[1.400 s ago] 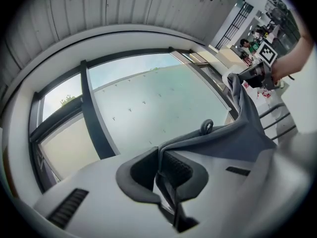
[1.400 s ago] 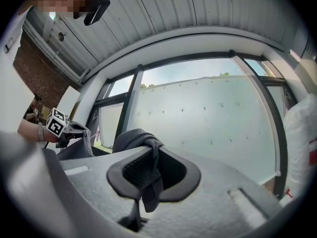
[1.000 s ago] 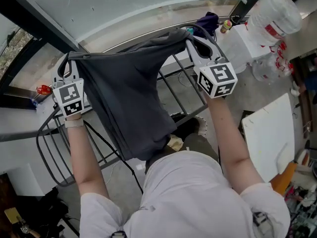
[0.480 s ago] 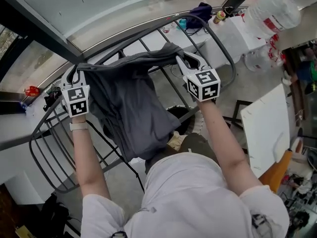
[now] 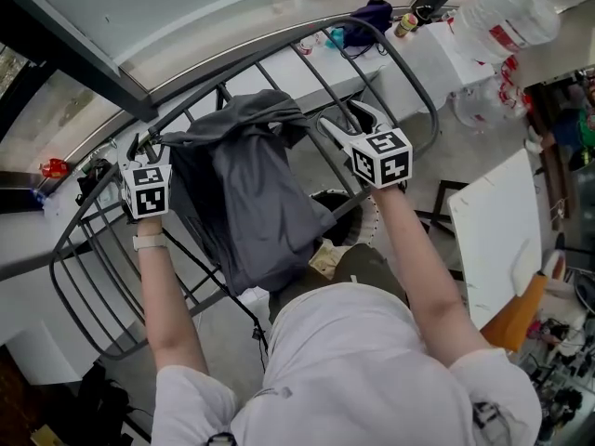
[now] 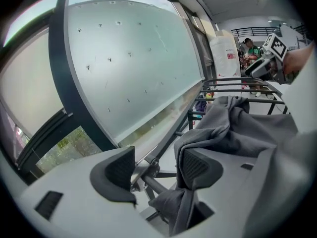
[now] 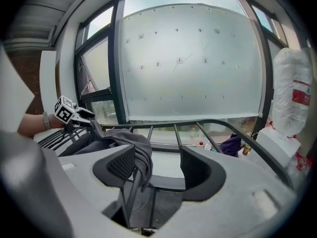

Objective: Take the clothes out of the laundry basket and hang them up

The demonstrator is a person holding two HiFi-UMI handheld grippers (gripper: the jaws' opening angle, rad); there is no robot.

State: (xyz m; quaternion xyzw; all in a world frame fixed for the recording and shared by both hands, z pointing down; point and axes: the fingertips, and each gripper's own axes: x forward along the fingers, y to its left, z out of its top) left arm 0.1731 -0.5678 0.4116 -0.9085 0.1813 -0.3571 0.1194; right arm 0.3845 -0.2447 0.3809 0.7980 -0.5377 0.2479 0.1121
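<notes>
Left gripper point(image 5: 139, 145): my jaws have just been opening and stand wide, released. A fold of the grey garment point(image 5: 246, 203) hangs over one pad, with a rail between the jaws.
Right gripper point(image 5: 342, 124): also just opened, gripping nothing. The cloth edge drapes against one pad.
Garment: bunched over the drying rack point(image 5: 414, 82), mostly hanging on my side.
Risk: as I pull back, the draped cloth may catch on a pad and drag off, and the lopsided weight could slide it down.
</notes>
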